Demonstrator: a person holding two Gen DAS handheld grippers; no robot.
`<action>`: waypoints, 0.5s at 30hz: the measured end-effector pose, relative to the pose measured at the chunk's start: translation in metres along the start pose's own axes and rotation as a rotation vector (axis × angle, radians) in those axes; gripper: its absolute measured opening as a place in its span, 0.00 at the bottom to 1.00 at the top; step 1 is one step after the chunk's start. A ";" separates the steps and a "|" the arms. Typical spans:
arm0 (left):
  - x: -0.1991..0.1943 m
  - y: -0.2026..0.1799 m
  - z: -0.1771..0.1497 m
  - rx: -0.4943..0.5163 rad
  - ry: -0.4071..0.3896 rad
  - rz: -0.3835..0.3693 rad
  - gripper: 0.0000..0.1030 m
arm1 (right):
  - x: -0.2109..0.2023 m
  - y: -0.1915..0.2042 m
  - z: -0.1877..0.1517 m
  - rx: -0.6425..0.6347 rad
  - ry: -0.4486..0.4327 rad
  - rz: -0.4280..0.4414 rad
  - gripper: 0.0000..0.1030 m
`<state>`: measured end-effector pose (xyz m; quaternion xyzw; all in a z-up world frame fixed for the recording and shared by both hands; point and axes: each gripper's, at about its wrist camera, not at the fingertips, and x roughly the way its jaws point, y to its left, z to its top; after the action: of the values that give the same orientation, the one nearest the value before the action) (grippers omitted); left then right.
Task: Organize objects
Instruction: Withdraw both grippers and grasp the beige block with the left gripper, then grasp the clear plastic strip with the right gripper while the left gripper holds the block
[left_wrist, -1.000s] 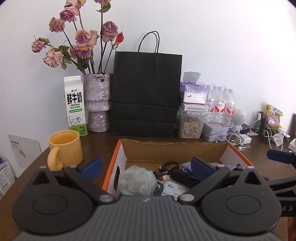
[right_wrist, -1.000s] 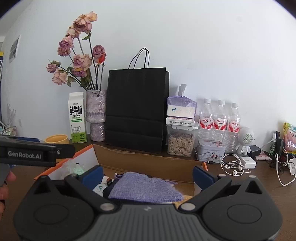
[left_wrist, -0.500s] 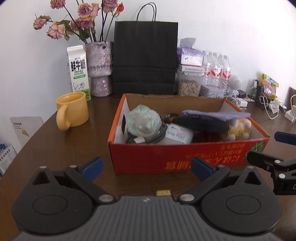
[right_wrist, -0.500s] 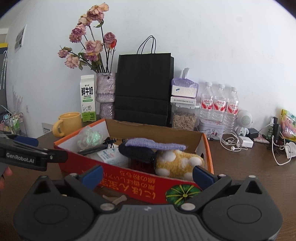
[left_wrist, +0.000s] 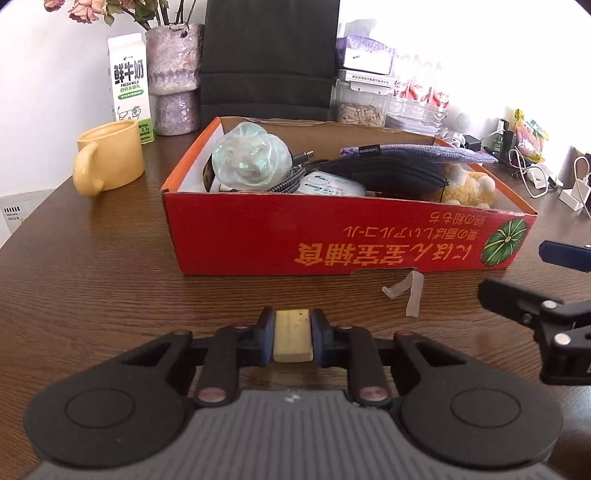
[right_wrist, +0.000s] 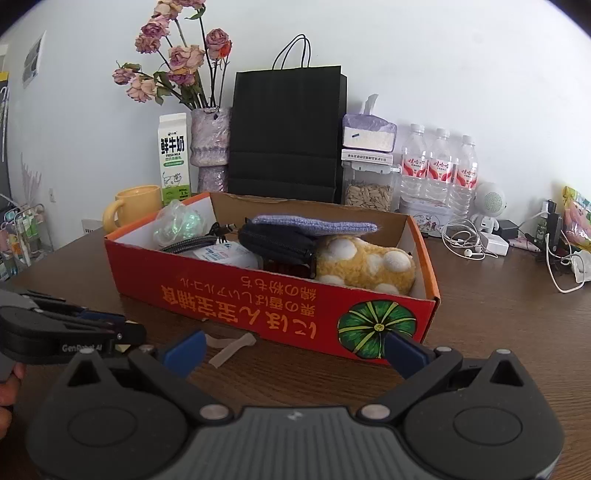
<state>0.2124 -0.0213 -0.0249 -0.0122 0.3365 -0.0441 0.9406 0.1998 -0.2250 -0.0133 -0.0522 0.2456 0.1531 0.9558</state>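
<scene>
A red cardboard box stands on the brown table. It holds an iridescent crumpled ball, a cable, a white packet, a dark pouch, a purple cloth pouch and a yellow spotted plush. In front of the box my left gripper is low over the table. Its jaws are closing, and both pads press on a small cream block. My right gripper is open with nothing held; it points at the box's front wall. A clear curled strip lies by its left finger.
Left of the box sits a yellow mug, with a milk carton and a vase of dried roses behind. A black paper bag, a seed jar, water bottles and cables line the back and right.
Both grippers have sunk toward the table in front of the box. The left jaws, wide open before, have closed on the cream block. The right jaws are still open.
</scene>
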 end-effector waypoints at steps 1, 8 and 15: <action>-0.001 0.000 0.000 0.000 -0.007 0.003 0.21 | 0.001 0.001 0.000 -0.001 0.004 0.002 1.00; -0.009 0.009 0.007 -0.028 -0.060 0.013 0.21 | 0.023 0.016 0.001 -0.024 0.063 0.038 1.00; -0.008 0.025 0.009 -0.059 -0.077 0.028 0.21 | 0.056 0.035 0.004 -0.030 0.145 0.085 0.82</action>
<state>0.2141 0.0038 -0.0141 -0.0368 0.3015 -0.0206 0.9525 0.2373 -0.1762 -0.0376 -0.0670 0.3139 0.1930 0.9272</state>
